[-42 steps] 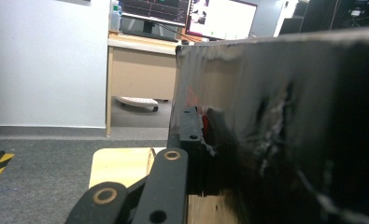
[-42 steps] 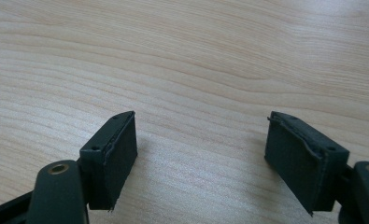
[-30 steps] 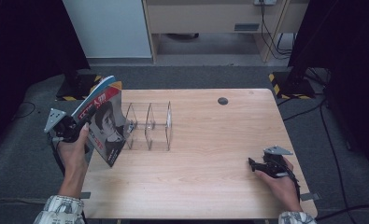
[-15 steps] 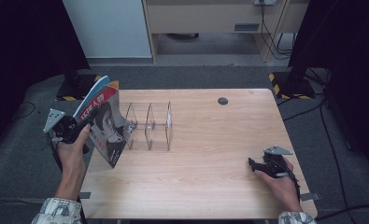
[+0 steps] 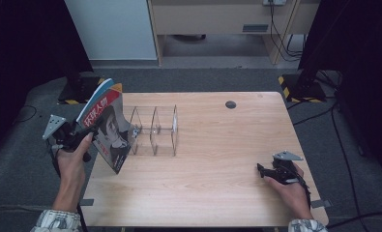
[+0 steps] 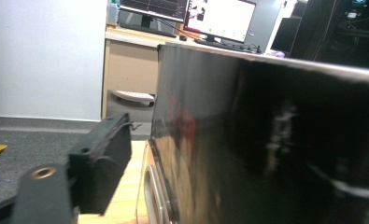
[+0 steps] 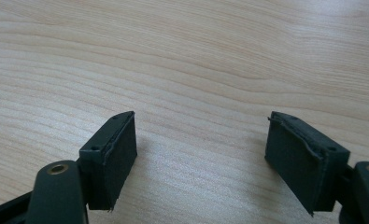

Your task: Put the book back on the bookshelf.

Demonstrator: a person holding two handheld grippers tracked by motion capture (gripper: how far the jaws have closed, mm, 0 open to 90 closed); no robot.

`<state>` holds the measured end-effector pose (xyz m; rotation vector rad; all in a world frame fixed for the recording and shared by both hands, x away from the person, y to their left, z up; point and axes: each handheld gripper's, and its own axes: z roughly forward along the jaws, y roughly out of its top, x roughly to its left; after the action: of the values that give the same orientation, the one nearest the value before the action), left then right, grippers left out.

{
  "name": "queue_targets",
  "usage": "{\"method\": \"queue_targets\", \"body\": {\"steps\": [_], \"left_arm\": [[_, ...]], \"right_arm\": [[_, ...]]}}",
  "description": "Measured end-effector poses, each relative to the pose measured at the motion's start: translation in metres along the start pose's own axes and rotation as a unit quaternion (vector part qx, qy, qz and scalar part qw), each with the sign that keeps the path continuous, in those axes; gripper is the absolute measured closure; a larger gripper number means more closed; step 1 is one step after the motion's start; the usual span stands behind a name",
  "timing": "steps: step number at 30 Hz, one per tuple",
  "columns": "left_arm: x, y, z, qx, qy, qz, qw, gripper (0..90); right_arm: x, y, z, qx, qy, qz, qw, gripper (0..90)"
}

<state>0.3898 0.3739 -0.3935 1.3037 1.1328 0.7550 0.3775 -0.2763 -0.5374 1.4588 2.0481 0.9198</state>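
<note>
Standing at the left end of the table (image 5: 213,159), a clear divider rack (image 5: 154,130) shows three upright transparent partitions; the slots to the right of the first partition hold nothing. A magazine (image 5: 106,126) with a red title band and a portrait on its cover leans at the rack's left end, tilted, lower edge on the wood near the table's left edge, top edge leaning out leftward past it. Whether it sits inside the leftmost slot or just against the rack's end cannot be told.

The left gripper (image 5: 82,133) is at the magazine's left face, held in the left hand (image 5: 75,157). Its jaws have just been opening. In the left gripper view the dark glossy cover (image 6: 266,140) lies between the jaws, with a gap visible between it and the left-hand pad (image 6: 100,163); the other pad is hidden behind the cover. Reads as released, no squeeze on the magazine.

The right gripper (image 5: 268,170) lies low at the near right of the table, well apart from the rack, in the right hand (image 5: 287,186). Jaws stand wide, bare wood between the pads (image 7: 112,154).

Other: a small dark round disc (image 5: 230,104) at the far edge of the table. A pale cabinet (image 5: 111,29) and a wooden desk (image 5: 217,17) stand beyond. Nothing lies between rack and right gripper.
</note>
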Motion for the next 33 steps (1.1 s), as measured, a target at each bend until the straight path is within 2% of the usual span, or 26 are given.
{"method": "queue_targets", "body": {"steps": [7,15,33], "left_arm": [[-0.002,-0.003,-0.005,0.015,-0.002,0.011,0.9998,6.2],[-0.002,-0.007,-0.01,0.02,-0.002,0.013,0.9997,4.2],[-0.004,-0.02,-0.025,0.035,0.003,0.036,0.9987,3.2]], "right_arm": [[0.0,0.0,0.0,0.0,0.0,0.0,1.0,25.0],[0.0,0.0,0.0,0.0,0.0,-0.001,1.0,24.8],[0.0,0.0,0.0,-0.001,0.001,-0.004,1.0,24.6]]}}
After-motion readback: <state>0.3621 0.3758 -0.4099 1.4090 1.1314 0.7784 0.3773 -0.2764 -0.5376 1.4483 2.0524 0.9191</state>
